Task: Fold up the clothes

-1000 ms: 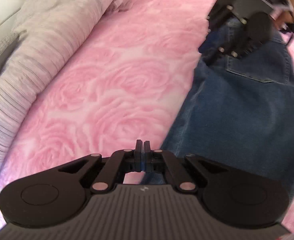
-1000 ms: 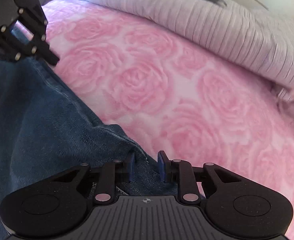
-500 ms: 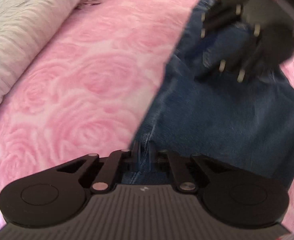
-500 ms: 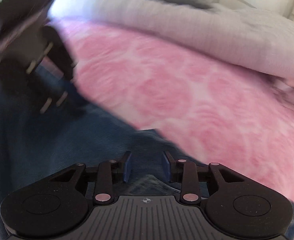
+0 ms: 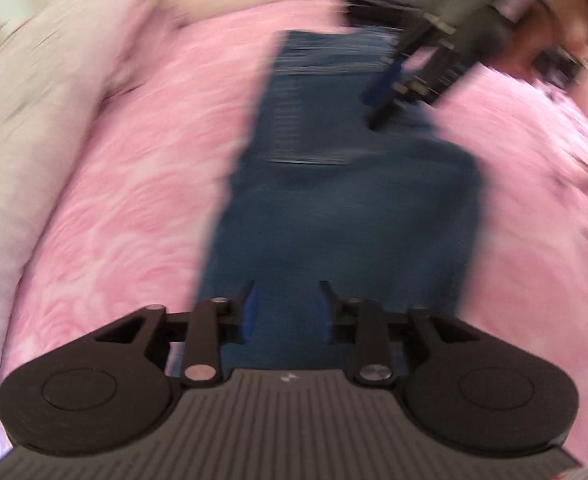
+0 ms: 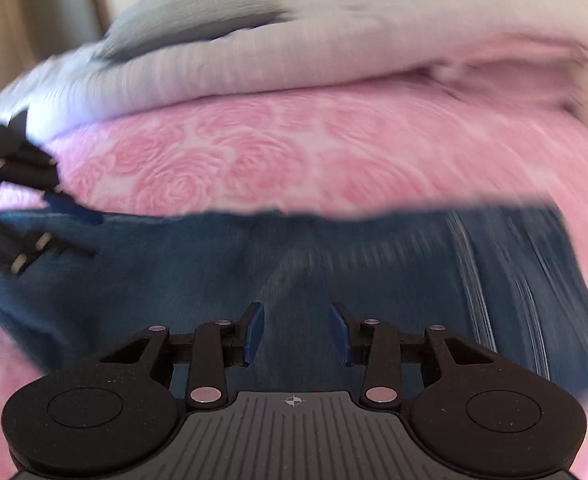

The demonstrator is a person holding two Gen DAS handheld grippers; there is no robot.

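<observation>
Denim, dark blue: a pair of jeans (image 5: 342,216) lay flat on the pink rose-patterned bedspread (image 5: 133,200), folded lengthwise into one long narrow band. Both frames were motion-blurred, so seams and edges read only roughly.

Left gripper (image 5: 287,306): jaws opening, blue pads apart, nothing pinched between them; denim showed beyond the gap, lying on the bed. It pointed down over the near end of the band. From this view the jeans' long axis ran straight away from the gripper, up the frame, toward a paler banded end, likely the waistband though too blurred to be sure.

Right gripper (image 6: 298,334): jaws also opening, pads clear of cloth, with denim below them. In the right wrist view the band lay crosswise, left to right. In the left wrist view this gripper (image 5: 390,96) hung over the far end of the jeans, the person's hand (image 5: 554,20) behind it.

Relation that matters: one gripper stood at each end of the long axis, the left at the near end and the right at the far end, facing each other along the band. Neither was much nearer the middle. My reading is that a further fold would have to bring one end over the other along that axis, so each hand would need a fresh grip on its own end.

Rumpled grey ribbed duvet (image 6: 294,64) lay along the far side of the bed, well apart from the jeans.
</observation>
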